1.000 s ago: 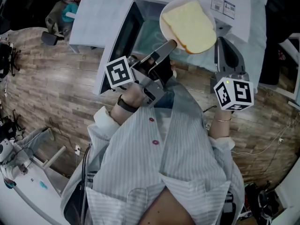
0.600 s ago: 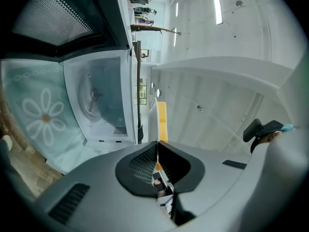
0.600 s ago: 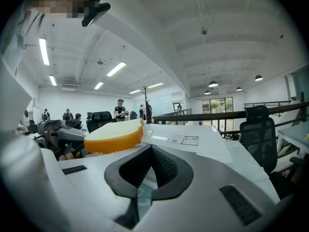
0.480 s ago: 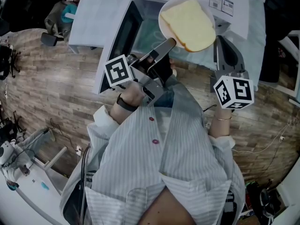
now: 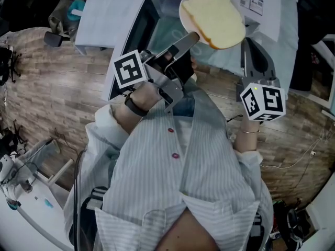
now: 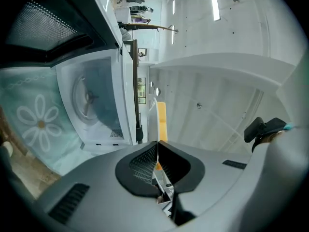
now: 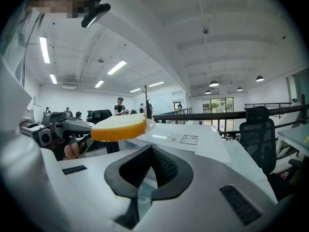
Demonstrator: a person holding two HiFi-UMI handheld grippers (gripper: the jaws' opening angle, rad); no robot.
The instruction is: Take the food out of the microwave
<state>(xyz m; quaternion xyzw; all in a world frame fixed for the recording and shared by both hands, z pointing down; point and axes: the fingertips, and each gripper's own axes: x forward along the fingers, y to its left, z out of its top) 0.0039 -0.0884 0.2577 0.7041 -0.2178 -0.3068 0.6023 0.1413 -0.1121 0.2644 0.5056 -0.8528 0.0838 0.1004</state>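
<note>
A pale slice of bread (image 5: 213,15) lies on a white plate (image 5: 184,14), which hangs in the air in front of the white microwave's (image 5: 264,14) top edge. My left gripper (image 5: 192,35) is shut on the plate's near rim. In the left gripper view the plate (image 6: 153,112) and bread (image 6: 162,122) show edge-on between the pads of the left gripper (image 6: 157,146). The microwave door (image 5: 130,41) stands open; its cavity (image 6: 91,100) holds only the turntable. My right gripper (image 5: 245,42) is to the right of the plate, shut and holding nothing. The right gripper (image 7: 150,151) view shows the bread (image 7: 118,128) at its left.
The microwave stands on a table with a teal flowered cloth (image 6: 36,122). Wooden floor (image 5: 57,93) lies left of the table. A black office chair (image 7: 258,134) stands at the right, and people (image 7: 119,105) stand far off in the room.
The left gripper has carried the plate with the bread slightly up the picture, nearer the microwave's top. The right gripper has stayed put.
</note>
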